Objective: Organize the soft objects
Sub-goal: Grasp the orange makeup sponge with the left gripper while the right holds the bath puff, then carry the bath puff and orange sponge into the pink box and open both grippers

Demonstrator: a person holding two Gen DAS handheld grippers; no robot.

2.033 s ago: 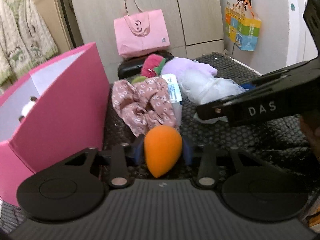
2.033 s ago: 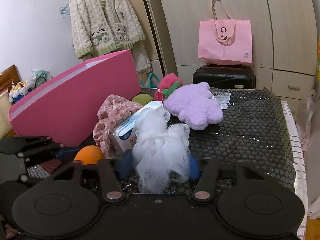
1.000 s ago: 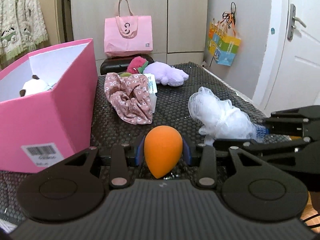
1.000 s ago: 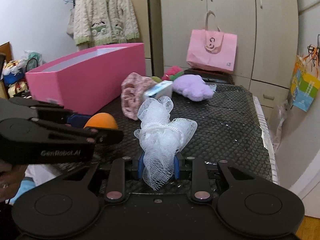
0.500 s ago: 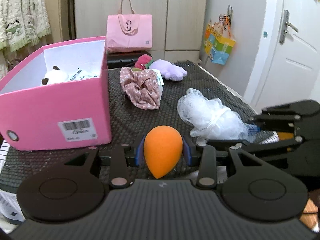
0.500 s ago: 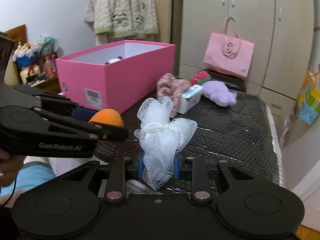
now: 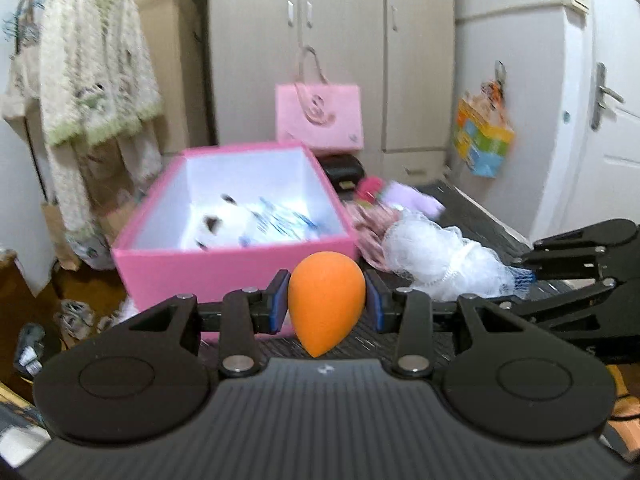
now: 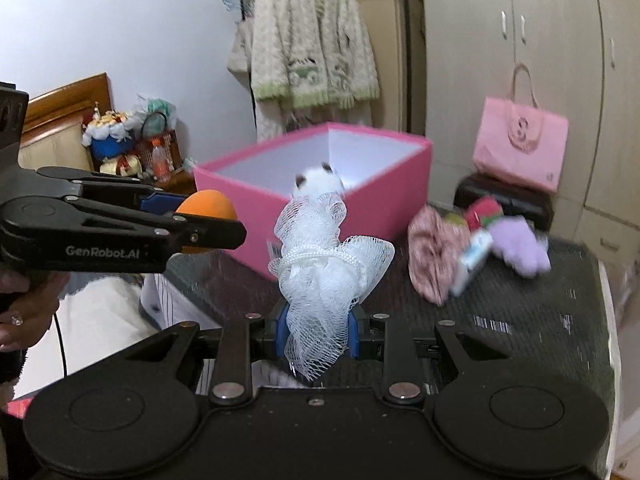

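Observation:
My left gripper is shut on an orange egg-shaped sponge, held in the air in front of the near wall of an open pink box. In the right wrist view the same sponge shows at the left, between the left gripper's fingers. My right gripper is shut on a white mesh bath pouf, which also shows at the right in the left wrist view. The box holds a white plush toy and white packets.
On the dark mat to the right of the box lie a floral pink cloth, a small tissue pack, a purple plush and a red-green plush. A pink tote and a hanging cardigan are behind.
Both grippers rose and swung left with their loads. The pink box now sits centred ahead, and its inside shows from above.

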